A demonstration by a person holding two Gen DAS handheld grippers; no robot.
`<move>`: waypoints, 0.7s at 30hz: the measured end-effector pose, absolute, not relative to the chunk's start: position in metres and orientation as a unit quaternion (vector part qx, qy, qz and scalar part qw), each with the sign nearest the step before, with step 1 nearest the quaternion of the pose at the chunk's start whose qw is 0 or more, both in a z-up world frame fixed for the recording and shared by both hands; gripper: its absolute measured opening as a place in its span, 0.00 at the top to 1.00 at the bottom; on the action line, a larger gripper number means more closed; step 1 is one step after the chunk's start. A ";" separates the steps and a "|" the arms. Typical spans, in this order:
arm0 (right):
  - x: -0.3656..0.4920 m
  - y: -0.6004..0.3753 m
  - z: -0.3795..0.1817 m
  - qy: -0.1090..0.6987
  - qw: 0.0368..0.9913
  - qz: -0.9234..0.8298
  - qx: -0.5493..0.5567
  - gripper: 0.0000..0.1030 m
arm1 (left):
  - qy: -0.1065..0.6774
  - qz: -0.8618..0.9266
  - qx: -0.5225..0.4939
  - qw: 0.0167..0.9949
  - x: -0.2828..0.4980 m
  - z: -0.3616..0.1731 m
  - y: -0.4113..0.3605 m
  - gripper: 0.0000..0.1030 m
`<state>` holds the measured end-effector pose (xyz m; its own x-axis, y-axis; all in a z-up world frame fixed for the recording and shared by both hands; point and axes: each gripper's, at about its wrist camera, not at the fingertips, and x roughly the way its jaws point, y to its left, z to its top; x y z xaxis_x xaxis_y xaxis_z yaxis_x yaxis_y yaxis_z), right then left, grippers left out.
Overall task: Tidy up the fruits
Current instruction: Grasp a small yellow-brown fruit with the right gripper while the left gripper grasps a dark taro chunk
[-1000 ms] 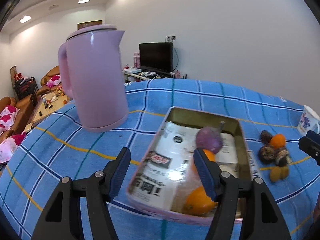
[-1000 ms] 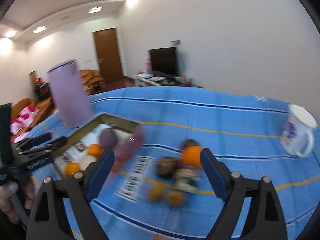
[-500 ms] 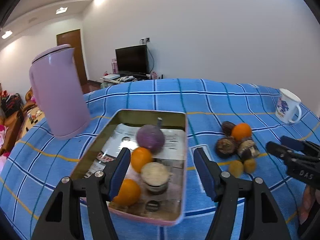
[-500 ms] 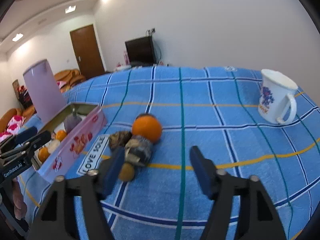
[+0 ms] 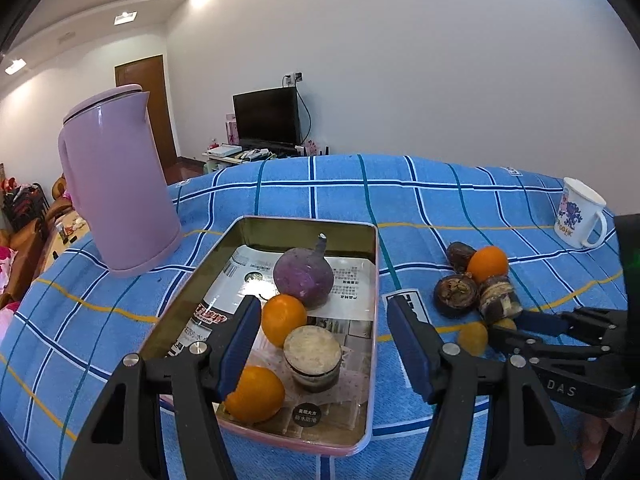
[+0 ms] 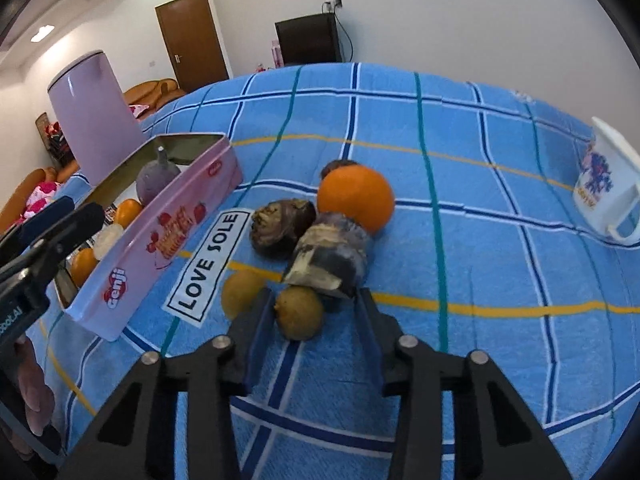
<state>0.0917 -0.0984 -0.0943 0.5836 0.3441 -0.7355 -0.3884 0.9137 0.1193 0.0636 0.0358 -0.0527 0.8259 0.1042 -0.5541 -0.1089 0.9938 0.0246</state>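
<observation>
Right gripper (image 6: 314,306), wide open a second ago, is closing around the small yellow fruit (image 6: 299,312) at lower centre, not yet gripping it.

I get a bright, even picture from both wrist views; light comes from ceiling lamps (image 5: 125,18) at upper left, which bloom white on the wall (image 5: 400,60); shadows under the fruit are soft and short. Glare sits on the paper lining the tin (image 5: 372,264) and streaks the purple kettle (image 5: 116,184). Fisheye bending is strong; the checked cloth (image 6: 480,184) bulges like a dome and black corners ring each frame. The left view is sharp; in the right view the mug (image 6: 604,188) at the edge is smeared, and the small yellow fruit (image 6: 242,290) looks soft.
</observation>
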 end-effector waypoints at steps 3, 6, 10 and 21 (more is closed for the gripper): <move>0.091 -0.099 -0.096 0.410 0.886 0.217 -0.021 0.67 | 0.295 0.048 -0.010 0.954 0.065 -0.050 0.035 0.35; 0.084 -0.099 -0.095 0.407 0.885 0.225 -0.025 0.72 | 0.299 0.034 -0.010 0.954 0.069 -0.047 0.026 0.35; 0.081 -0.109 -0.092 0.398 0.891 0.216 -0.027 0.72 | 0.302 0.018 -0.005 0.953 0.078 -0.045 0.008 0.35; 0.093 -0.171 -0.080 0.366 0.923 0.109 -0.045 0.72 | 0.344 -0.042 -0.002 0.938 0.112 -0.065 -0.055 0.35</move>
